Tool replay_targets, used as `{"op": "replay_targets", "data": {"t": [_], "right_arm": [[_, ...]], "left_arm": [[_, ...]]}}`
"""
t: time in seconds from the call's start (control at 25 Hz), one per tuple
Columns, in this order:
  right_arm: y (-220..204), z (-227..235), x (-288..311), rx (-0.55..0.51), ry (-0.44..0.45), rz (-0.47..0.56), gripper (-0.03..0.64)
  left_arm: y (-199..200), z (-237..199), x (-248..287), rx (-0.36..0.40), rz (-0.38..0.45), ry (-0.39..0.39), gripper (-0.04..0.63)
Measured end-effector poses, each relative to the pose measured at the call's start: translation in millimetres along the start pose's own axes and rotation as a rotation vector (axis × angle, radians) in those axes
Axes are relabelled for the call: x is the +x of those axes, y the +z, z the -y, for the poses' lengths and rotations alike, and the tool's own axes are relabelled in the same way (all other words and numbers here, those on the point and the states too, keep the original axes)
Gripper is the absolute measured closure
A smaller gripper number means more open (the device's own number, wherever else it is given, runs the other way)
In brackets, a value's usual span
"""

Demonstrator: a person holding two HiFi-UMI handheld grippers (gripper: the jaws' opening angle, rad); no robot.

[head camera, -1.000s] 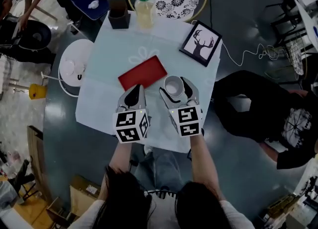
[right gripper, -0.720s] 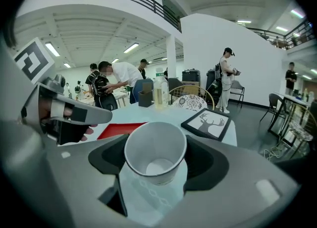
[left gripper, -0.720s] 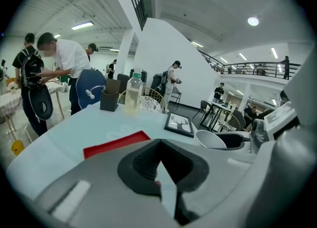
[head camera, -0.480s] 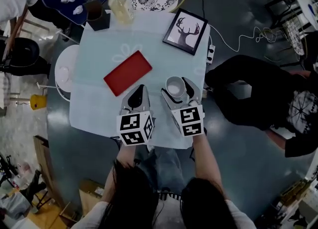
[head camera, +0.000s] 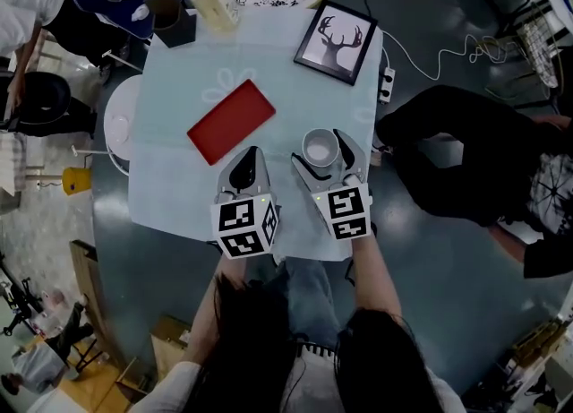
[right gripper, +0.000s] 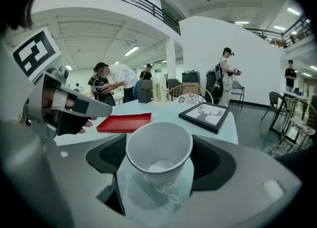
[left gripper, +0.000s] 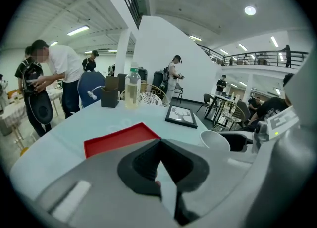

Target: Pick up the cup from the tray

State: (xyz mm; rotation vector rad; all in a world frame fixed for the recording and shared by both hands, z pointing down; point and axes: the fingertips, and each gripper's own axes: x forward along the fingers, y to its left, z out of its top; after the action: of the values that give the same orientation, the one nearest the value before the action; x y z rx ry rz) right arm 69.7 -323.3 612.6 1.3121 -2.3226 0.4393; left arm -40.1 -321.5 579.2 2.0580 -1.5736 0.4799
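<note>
cup is off the red tray, standing upright on the pale table at about 4 o'clock from the tray, well apart from it

right gripper: jaws wide and have just been opening, cup stands between them. Pads sit right at the rim on both sides, no clear squeeze. Base looks planted on the cloth, so I read this as the let-go after the lift, not a fresh grab

left gripper: jaws closed to a narrow V with tips meeting, nothing in them. It sits at 9 o'clock of the right one, near the tray's 6 o'clock edge

doing the step well:
- the cup looks like light paper and would tip easily, so get both pads fully off the rim before moving the hand
- back out straight toward 6 o'clock along the jaws' own line, no sideways sweep or roll, or one pad drags the rim
- stay level while the cup is between the jaws, lift only once the tips are past it
- keep the left gripper where it is, away from the cup

framed deer picture at the cup's 12 o'clock is no obstacle
</note>
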Motion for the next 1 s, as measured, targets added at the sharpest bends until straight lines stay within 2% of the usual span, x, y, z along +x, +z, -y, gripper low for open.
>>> {"op": "replay_targets", "data": {"t": [0.08, 0.2, 0.48, 0.76, 1.0], "right_arm": [[4, -4, -2, 0.004, 0.015, 0.008, 0.186], [12, 1, -7, 0.019, -0.015, 0.032, 0.161], [46, -7, -37, 0.023, -0.021, 0.075, 0.163], [77, -24, -90, -0.033, -0.051, 0.110, 0.163], [93, -47, -135, -0.044, -0.079, 0.137, 0.163]], "left_arm": [[0, -5, -4, 0.009, -0.003, 0.019, 0.594], [5, -8, -12, 0.007, 0.007, 0.019, 0.594], [33, 7, -41, 0.019, 0.070, -0.016, 0.594], [62, 39, -90, 0.052, 0.142, -0.098, 0.595], [71, 53, -140, 0.072, 0.193, -0.122, 0.594]]}}
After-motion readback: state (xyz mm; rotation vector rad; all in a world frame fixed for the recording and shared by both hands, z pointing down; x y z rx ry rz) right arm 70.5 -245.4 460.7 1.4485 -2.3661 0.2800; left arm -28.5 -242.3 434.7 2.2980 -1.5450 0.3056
